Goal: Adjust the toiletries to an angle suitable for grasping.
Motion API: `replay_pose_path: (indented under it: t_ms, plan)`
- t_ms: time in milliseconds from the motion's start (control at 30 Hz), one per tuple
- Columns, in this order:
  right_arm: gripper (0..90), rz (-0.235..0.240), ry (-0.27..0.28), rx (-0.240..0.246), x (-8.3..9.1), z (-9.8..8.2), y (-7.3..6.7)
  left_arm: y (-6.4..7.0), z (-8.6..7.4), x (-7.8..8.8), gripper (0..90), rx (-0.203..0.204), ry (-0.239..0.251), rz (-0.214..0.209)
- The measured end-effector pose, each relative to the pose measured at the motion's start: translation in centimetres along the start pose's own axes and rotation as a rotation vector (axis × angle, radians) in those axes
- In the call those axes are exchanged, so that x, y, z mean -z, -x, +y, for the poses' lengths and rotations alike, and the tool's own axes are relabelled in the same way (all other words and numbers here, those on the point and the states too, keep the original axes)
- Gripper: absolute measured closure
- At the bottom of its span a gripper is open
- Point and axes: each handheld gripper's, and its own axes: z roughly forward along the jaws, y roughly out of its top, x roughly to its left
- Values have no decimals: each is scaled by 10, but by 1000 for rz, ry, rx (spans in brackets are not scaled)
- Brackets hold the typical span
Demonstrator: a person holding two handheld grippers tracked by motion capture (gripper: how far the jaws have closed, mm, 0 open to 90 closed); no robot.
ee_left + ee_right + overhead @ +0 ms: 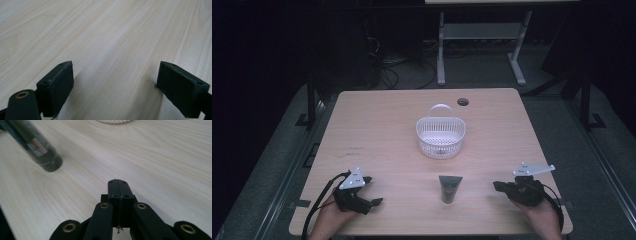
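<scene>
The dark tube [450,188] lies on the tabletop [377,130] between both grippers, in front of the white basket [440,137]. The right gripper [498,186] has its jaws clenched on nothing, so reaching that way would likely shove the tube instead of grasping it; the left gripper [373,191] sits released.

The left gripper [115,87] is hanging low over the table [105,32], its two black jaws standing wide apart with nothing but pale wood grain lying between them.
</scene>
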Motion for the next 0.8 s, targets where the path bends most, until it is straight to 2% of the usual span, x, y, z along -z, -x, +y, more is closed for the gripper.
replay_pose_path:
  t_ms: [200, 367, 800]
  plan:
    - [897, 49, 1, 14, 2, 6, -7, 0, 0, 0, 129, 0, 0, 0]
    - [897, 90, 10, 49, 3, 11, -13, 0, 0, 0, 129, 0, 0, 0]
    - [897, 152, 25, 117, 9, 23, -27, 0, 0, 0, 129, 0, 0, 0]
